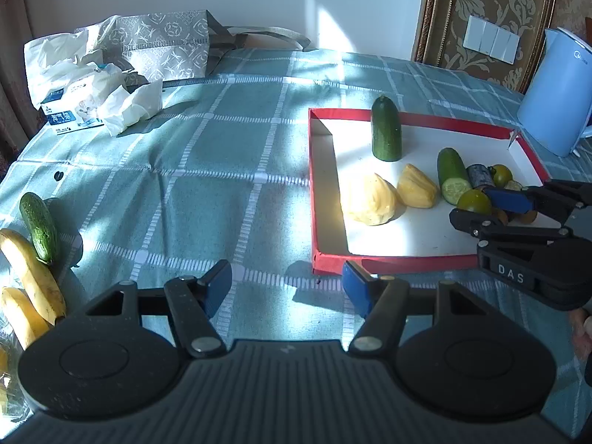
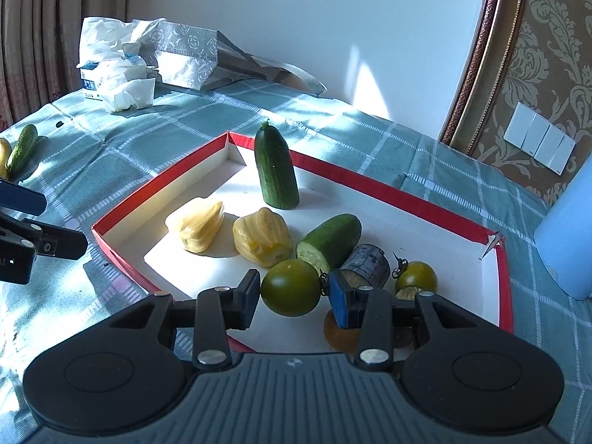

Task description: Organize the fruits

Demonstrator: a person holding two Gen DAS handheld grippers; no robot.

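Observation:
My right gripper (image 2: 294,290) is shut on a green tomato (image 2: 290,288), low over the near part of the red-rimmed white tray (image 2: 122,214). In the tray are an upright cucumber half (image 2: 277,168), a lying cucumber half (image 2: 329,238), two pale yellow fruit pieces (image 2: 194,225), a second green tomato (image 2: 416,275) and a dark cylinder (image 2: 366,262). My left gripper (image 1: 286,283) stands open over the tablecloth, just left of the tray's near corner (image 1: 322,259), with nothing between its fingers. A whole cucumber (image 1: 39,227) and bananas (image 1: 33,273) lie at the far left.
A tissue pack with loose tissues (image 1: 85,85) and a patterned grey bag (image 1: 166,44) sit at the back left. A blue kettle (image 1: 555,92) stands right behind the tray. A brown round fruit (image 2: 338,329) lies under my right fingers.

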